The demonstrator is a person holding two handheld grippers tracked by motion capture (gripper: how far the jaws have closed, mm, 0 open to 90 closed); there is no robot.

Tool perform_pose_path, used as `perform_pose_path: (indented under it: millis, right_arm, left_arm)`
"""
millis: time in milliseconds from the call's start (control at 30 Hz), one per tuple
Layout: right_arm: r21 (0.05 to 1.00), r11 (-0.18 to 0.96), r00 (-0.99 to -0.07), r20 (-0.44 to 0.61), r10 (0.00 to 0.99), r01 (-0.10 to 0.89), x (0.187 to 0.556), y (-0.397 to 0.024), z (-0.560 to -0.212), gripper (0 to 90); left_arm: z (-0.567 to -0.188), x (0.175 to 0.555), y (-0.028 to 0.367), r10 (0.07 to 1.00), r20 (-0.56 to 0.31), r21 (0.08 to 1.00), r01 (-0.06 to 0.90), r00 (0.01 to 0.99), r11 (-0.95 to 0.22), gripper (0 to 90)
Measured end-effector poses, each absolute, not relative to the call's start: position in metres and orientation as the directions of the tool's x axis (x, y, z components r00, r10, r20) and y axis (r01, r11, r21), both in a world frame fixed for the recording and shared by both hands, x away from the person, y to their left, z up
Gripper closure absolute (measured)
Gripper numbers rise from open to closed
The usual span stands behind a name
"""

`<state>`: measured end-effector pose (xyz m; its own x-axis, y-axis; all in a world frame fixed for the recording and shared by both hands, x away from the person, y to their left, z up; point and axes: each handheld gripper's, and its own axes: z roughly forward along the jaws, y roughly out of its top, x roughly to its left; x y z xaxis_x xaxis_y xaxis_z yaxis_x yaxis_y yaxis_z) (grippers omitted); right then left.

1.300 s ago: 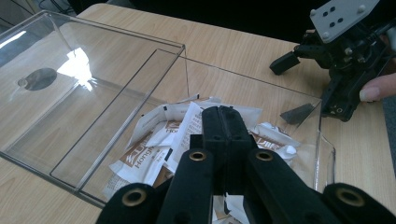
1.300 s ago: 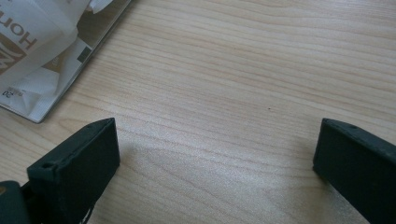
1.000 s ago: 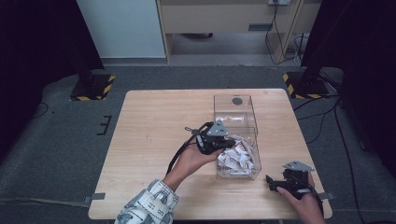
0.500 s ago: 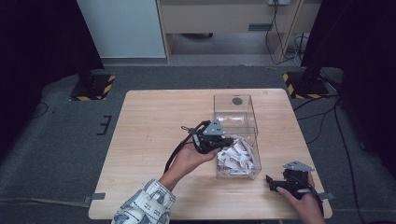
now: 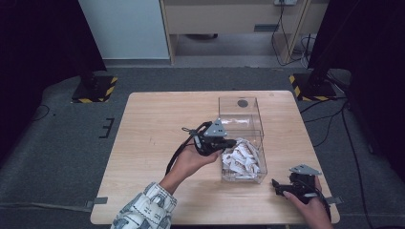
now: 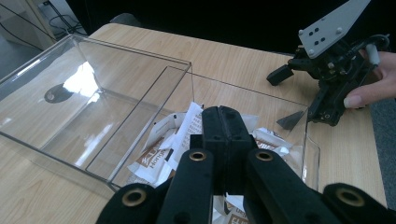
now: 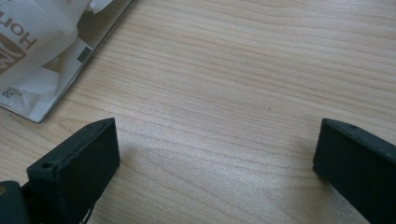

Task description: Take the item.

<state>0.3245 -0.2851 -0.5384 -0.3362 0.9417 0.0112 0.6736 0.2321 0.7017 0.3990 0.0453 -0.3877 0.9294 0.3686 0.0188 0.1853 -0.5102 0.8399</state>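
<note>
The packets (image 5: 241,160), white paper sachets with brown print, lie heaped in the near compartment of the clear box (image 5: 228,102) on the desk (image 5: 153,124). The far compartment holds none.

Almost nothing has changed over the last second. Your left claw (image 5: 231,142) still hangs at the box's near-left rim, just above the heap, and its jaws have stayed pressed together throughout. In the left gripper view the black pads meet flat, with no paper caught between them, and the sachets lie loose underneath. Your right claw (image 5: 276,186) has not shifted either. It rests on the desk near the front right corner, just off the box's near corner, with its jaws spread wide over bare wood.

So no sachet has come out in this stretch, and the heap looks the same as it did. With the left jaws closed on nothing, I judge you'll need to part them before dipping into the pile. The sachets are thin and overlapping, so expect to catch more than one.
</note>
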Motion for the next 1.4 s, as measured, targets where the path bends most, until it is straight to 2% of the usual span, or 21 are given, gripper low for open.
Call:
perform_pose_path:
  millis: [1400]
  right_arm:
    - [0.702,0.232,-0.336,0.011,0.942,0.674,0.325,-0.285,-0.538,0.8]
  left_arm:
    - [-0.370,0.398,0.065,0.388,0.024,0.867,0.175,0.921,-0.467,89.8]
